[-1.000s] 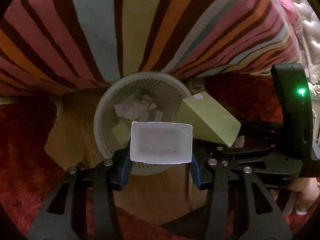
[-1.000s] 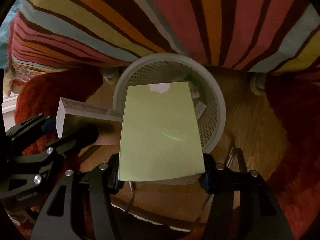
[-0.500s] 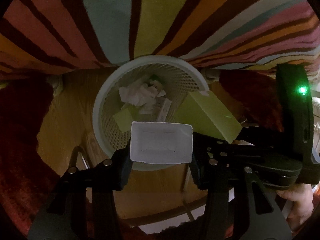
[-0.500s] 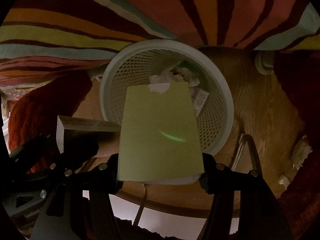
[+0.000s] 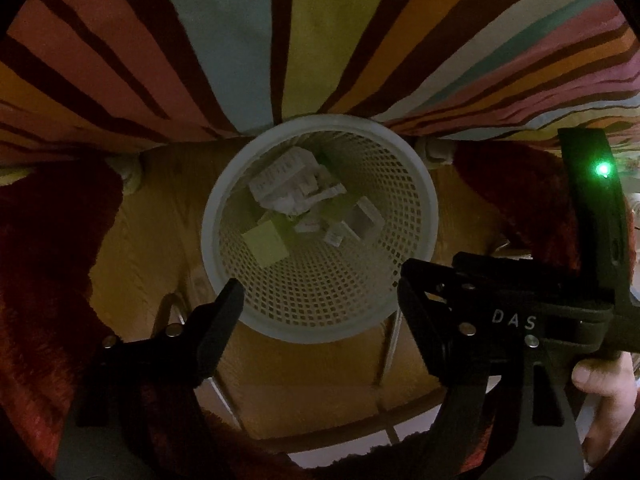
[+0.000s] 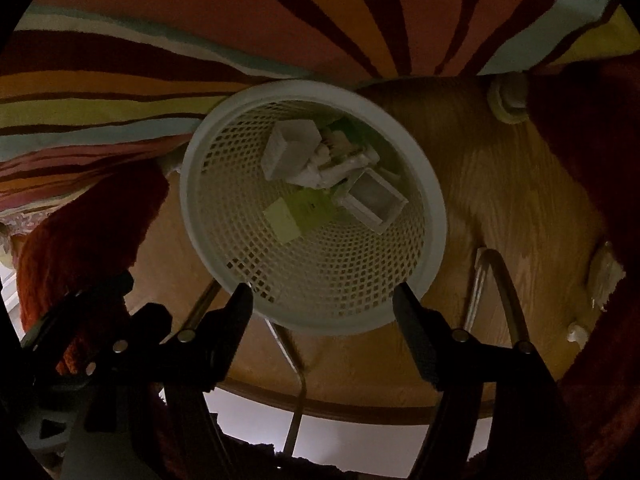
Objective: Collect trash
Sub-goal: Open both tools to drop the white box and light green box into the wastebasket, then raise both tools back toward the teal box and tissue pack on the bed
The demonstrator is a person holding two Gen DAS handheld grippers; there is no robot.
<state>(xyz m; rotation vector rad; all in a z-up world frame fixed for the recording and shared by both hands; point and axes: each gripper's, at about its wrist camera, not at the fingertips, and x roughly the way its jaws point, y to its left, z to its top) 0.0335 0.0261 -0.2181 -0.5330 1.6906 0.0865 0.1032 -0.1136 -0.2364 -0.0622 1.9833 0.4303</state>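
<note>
left wrist view: red rug (image 5: 44,280), wooden floor (image 5: 132,248), striped bedspread (image 5: 240,40) above. white mesh bin (image 5: 416,216) holds crumpled paper (image 5: 288,184) and boxes. left tongs (image 5: 320,292) and right tongs (image 6: 322,300) are opening, empty.

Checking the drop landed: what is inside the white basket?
Inside the basket: an open white box, another white box, crumpled paper and green cards. Whatever lies under this pile is hidden.
</note>
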